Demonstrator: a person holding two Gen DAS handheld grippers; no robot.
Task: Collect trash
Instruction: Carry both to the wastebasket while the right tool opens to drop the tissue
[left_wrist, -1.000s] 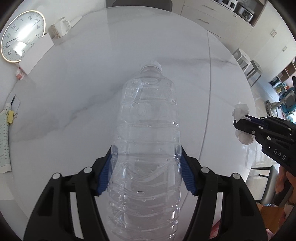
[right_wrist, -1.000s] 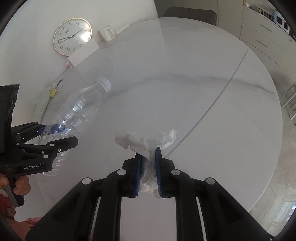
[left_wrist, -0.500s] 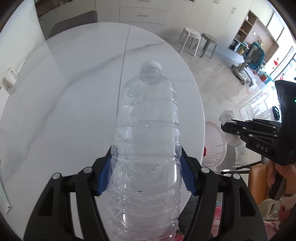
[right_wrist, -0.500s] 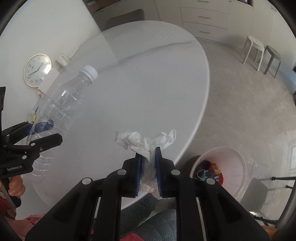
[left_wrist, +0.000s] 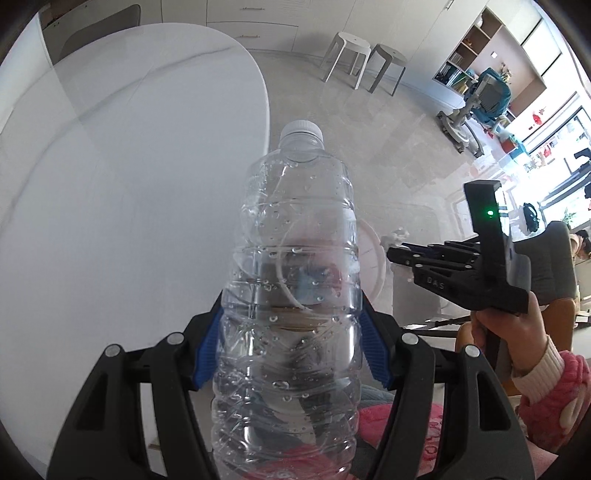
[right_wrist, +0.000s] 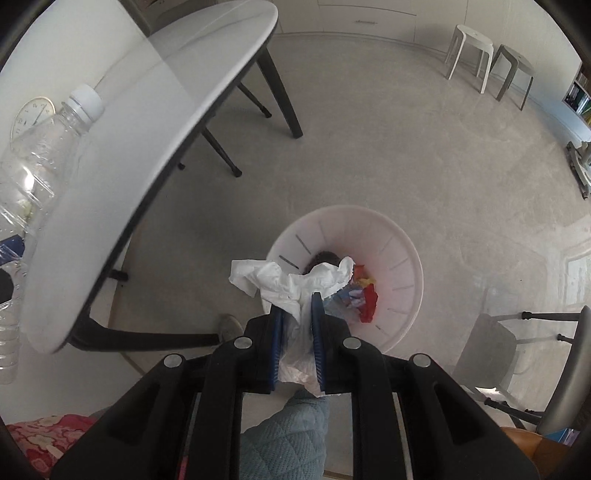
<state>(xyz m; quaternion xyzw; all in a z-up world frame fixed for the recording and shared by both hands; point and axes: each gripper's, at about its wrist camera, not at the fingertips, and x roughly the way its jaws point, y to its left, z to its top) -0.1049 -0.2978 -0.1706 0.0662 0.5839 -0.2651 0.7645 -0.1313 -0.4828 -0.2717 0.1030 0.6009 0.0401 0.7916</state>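
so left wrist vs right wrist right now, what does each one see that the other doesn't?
Left wrist only: the left claw shut on the plastic bottle, and the right claw from the side, with the hand holding it.

Right wrist only: the open inside of the white bin with colourful trash, and the table's dark legs.

Both: the bottle, the crumpled tissue in the right claw, the white table, the bin and two stools.

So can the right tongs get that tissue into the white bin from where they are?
Probably yes. The right tongs hold the crumpled tissue in the air near the open white bin, with nothing between them. The table lies off to the left.
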